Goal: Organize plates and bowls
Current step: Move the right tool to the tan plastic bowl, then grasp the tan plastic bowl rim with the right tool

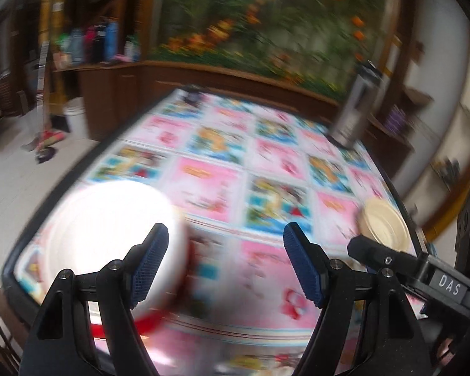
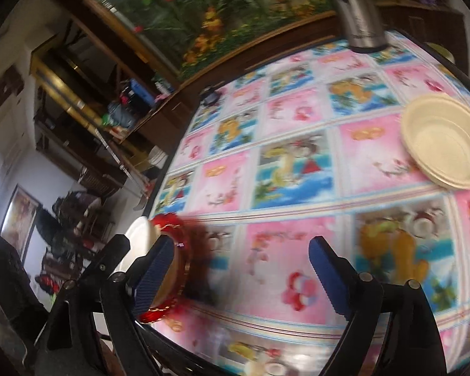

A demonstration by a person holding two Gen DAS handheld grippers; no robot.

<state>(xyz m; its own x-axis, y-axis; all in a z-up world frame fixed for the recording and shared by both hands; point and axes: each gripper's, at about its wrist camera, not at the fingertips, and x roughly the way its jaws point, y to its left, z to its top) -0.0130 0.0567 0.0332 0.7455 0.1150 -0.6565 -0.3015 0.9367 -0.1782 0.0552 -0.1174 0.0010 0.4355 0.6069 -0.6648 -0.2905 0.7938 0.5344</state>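
A white plate [image 1: 109, 222] lies on a red-rimmed plate [image 1: 147, 322] at the table's near left corner; the stack also shows in the right wrist view [image 2: 169, 260], partly behind the left finger. My left gripper [image 1: 225, 263] is open and empty, its left finger over the white plate's edge. A cream bowl [image 2: 445, 144] sits on the right side of the table, also in the left wrist view [image 1: 383, 224]. My right gripper [image 2: 238, 279] is open and empty above the tablecloth, left of the bowl. Both views are blurred.
The table [image 2: 297, 156] has a pink and blue cartoon-print cloth. A steel flask [image 2: 357, 15] stands at the far right corner, also in the left wrist view [image 1: 354, 112]. Wooden cabinets and a flower mural lie beyond. The floor [image 1: 22, 181] drops off to the left.
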